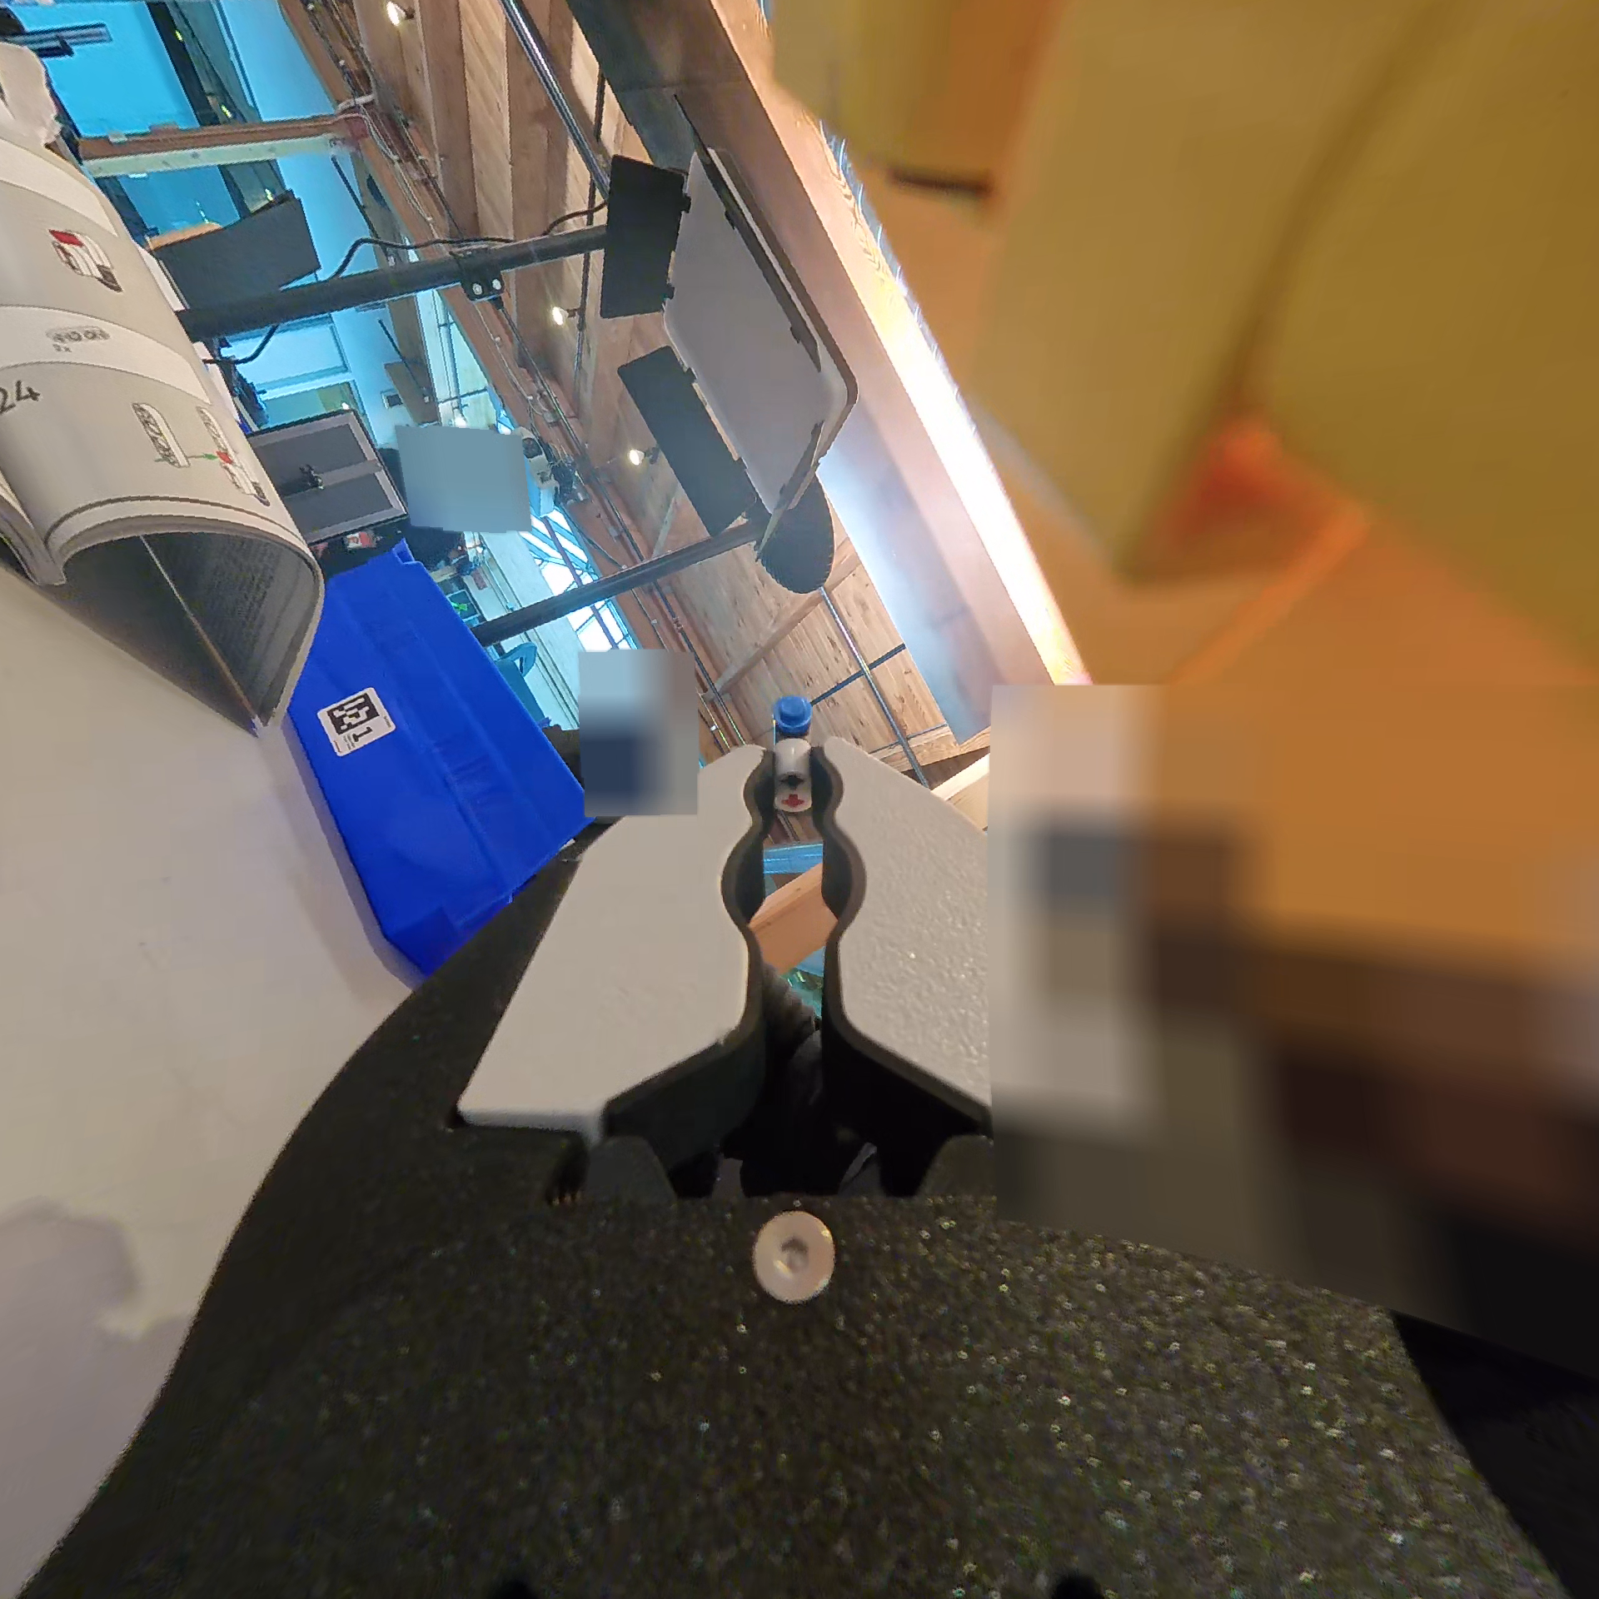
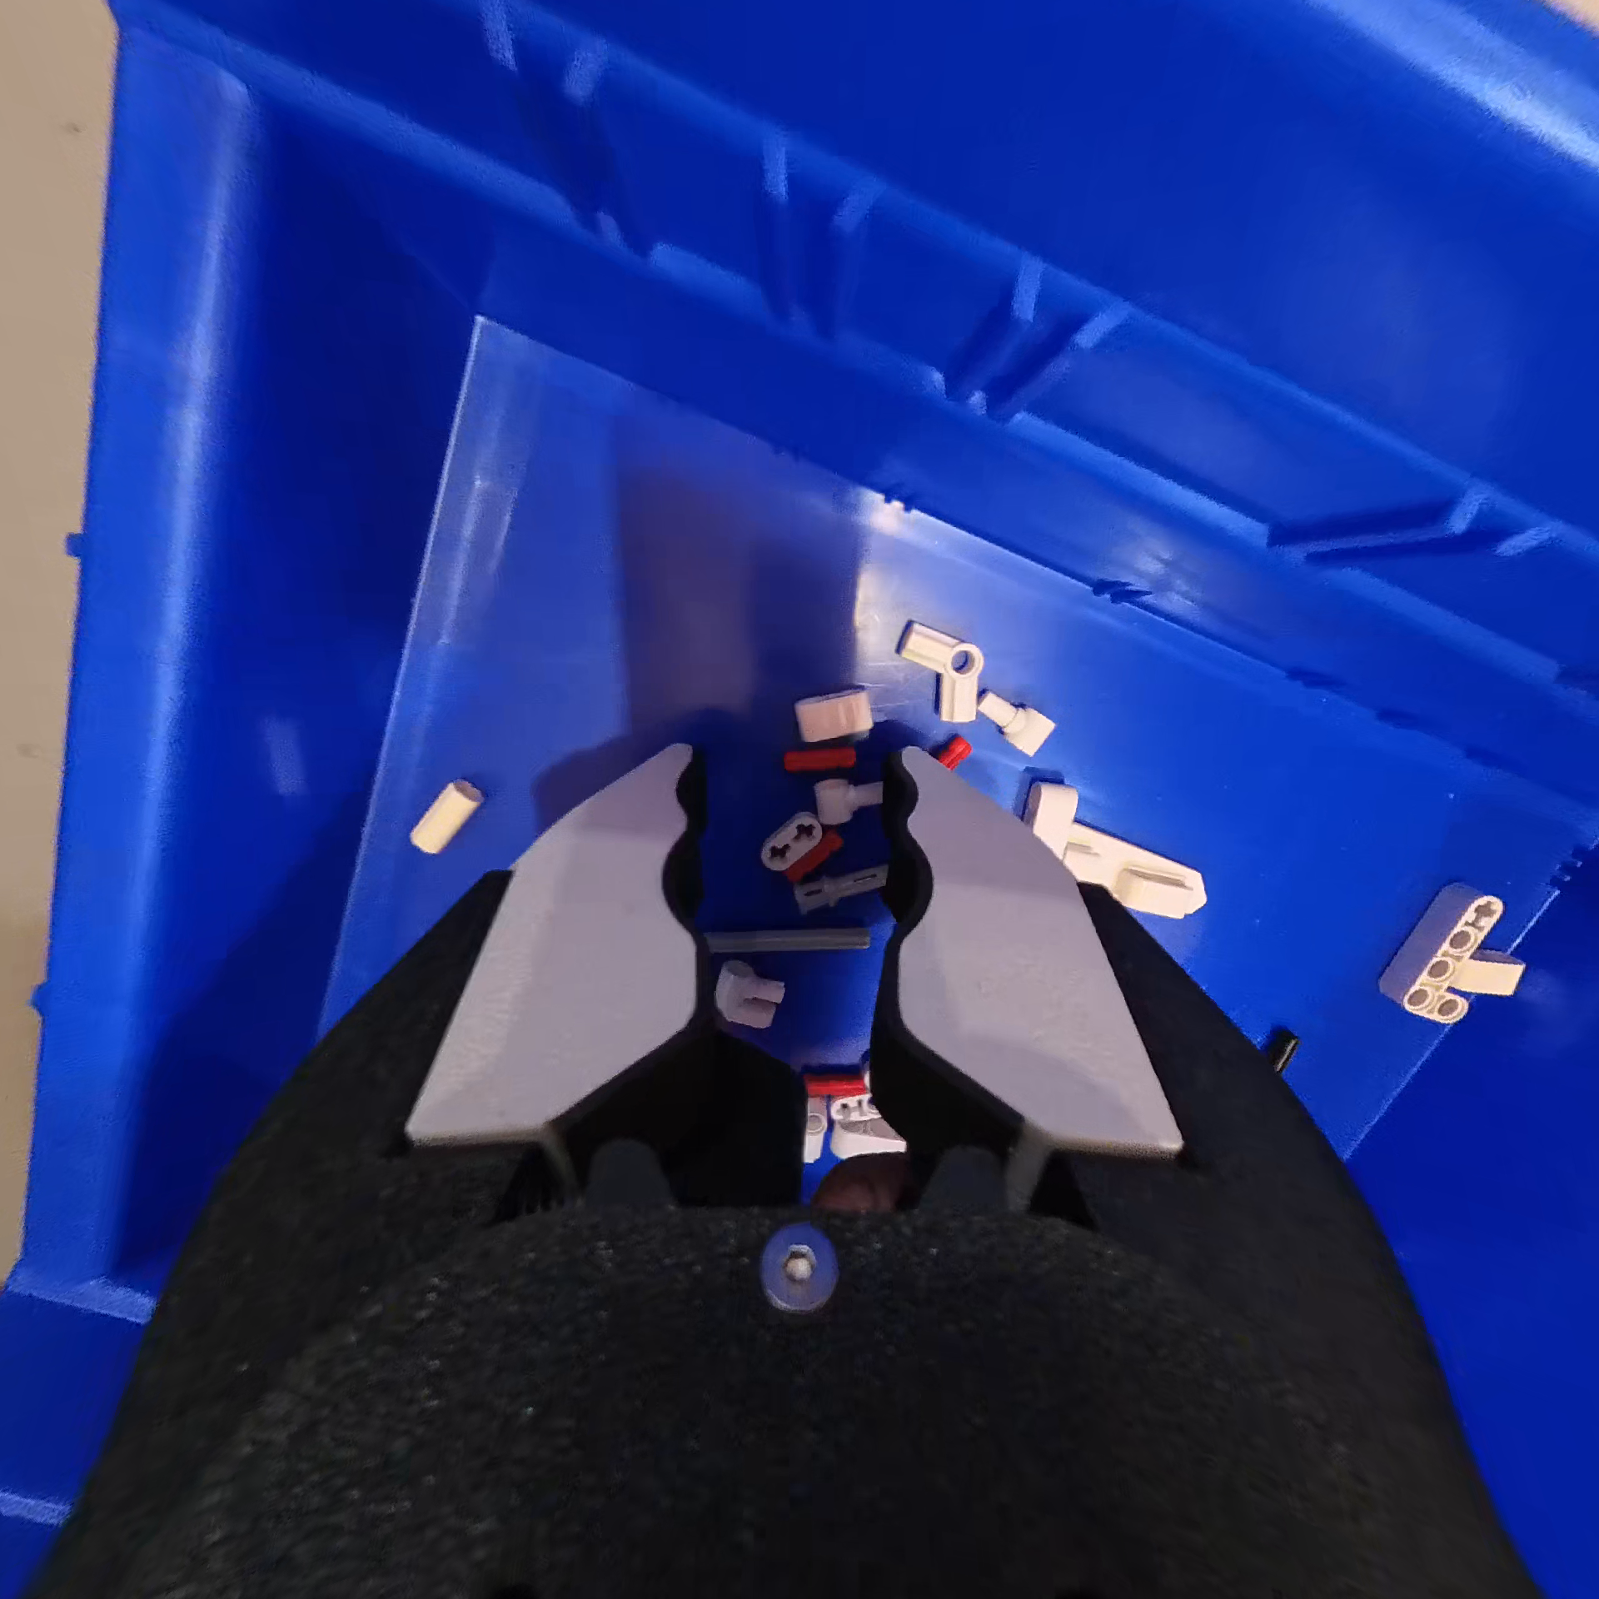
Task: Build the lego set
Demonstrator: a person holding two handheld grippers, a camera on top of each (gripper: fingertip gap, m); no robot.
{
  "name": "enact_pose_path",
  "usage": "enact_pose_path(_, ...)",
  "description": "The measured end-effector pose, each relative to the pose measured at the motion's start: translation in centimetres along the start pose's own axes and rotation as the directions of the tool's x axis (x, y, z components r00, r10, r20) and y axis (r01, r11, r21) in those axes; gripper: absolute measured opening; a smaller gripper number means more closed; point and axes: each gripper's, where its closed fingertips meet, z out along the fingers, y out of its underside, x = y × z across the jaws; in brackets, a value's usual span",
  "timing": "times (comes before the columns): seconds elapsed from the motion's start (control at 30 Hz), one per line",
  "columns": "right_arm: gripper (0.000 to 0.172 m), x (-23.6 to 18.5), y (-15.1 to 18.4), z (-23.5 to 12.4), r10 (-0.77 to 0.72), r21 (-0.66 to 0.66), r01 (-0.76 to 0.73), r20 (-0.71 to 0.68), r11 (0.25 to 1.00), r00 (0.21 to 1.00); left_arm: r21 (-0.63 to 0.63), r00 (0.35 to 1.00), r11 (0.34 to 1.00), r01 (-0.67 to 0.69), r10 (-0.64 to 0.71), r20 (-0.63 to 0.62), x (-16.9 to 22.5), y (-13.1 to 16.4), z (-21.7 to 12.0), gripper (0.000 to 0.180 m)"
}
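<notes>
My left gripper (image 1: 792, 757) is raised off the white table and shut on a small white connector (image 1: 790, 766). The connector shows a red axle end toward me and a blue pin (image 1: 790, 715) sticks out past the fingertips. My right gripper (image 2: 792, 761) is open and reaches down into a blue bin (image 2: 346, 346). Between its fingers, loose on the bin floor, lie a red pin (image 2: 820, 759), a white pin connector (image 2: 844, 796), a white two-hole piece (image 2: 792, 839), a grey pin (image 2: 835, 887) and a grey axle (image 2: 787, 940). The pads press on none of them.
More white pieces lie in the bin: an angled connector (image 2: 947, 679), a long piece (image 2: 1116, 861), a beam (image 2: 1441, 960) and a tube (image 2: 446, 815). The left wrist view shows the blue bin (image 1: 415, 779), an open booklet (image 1: 130, 433) and a blurred yellow-orange thing (image 1: 1298, 260) close by. Tip to tip, the grippers are about 35 cm apart.
</notes>
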Motion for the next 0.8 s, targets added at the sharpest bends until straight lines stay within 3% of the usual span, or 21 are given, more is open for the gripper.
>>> enact_pose_path(0.57, 0.016, -0.6, -0.1, 0.1, -0.002, -0.002, 0.002, 0.002, 1.0, 1.0, -0.006, 1.0, 1.0, -0.004, 0.004, -0.009, 0.1, 0.1, 0.0, 0.007)
enact_pose_path(0.8, 0.016, -1.1, -0.4, -1.1, -0.015, -0.018, 0.014, -0.066, 1.0, 0.998, -0.021, 1.0, 1.0, -0.009, 0.009, -0.01, 0.3, 0.5, 0.0, 0.008)
